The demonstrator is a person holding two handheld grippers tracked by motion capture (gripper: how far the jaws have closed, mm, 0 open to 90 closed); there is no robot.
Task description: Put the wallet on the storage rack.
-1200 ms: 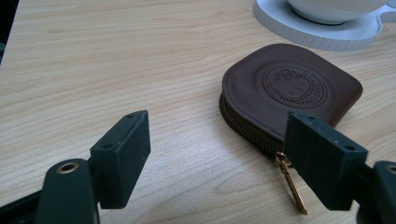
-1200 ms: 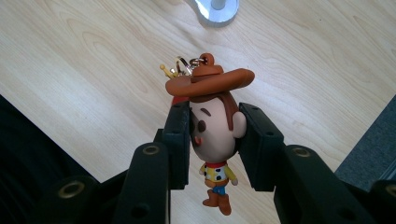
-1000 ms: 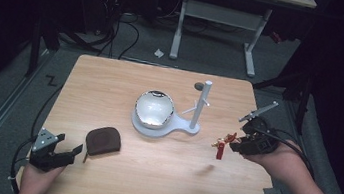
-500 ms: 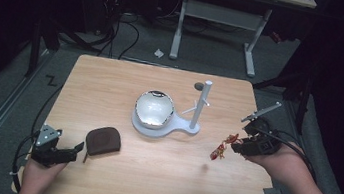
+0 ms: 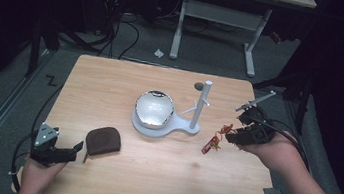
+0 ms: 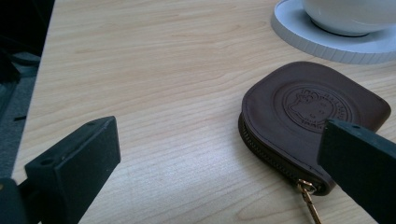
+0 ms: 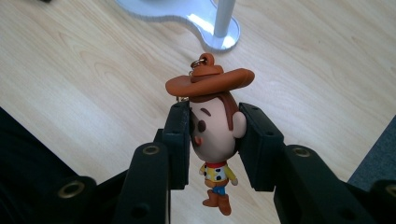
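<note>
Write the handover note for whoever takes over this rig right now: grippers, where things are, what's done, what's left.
Left gripper: jaws have just been opening, now wide and empty, at the table's near-left corner beside the brown zip coin pouch, which lies flat, free of the pads.
Right gripper: shut on the head of the cowboy figure keychain, held above the table right of the white stand.
The stand has a bowl on its base and an upright post with bare pegs.
Done: keychain picked up, pouch set down.
Left, probably: hang the keychain by its loop on a peg.
</note>
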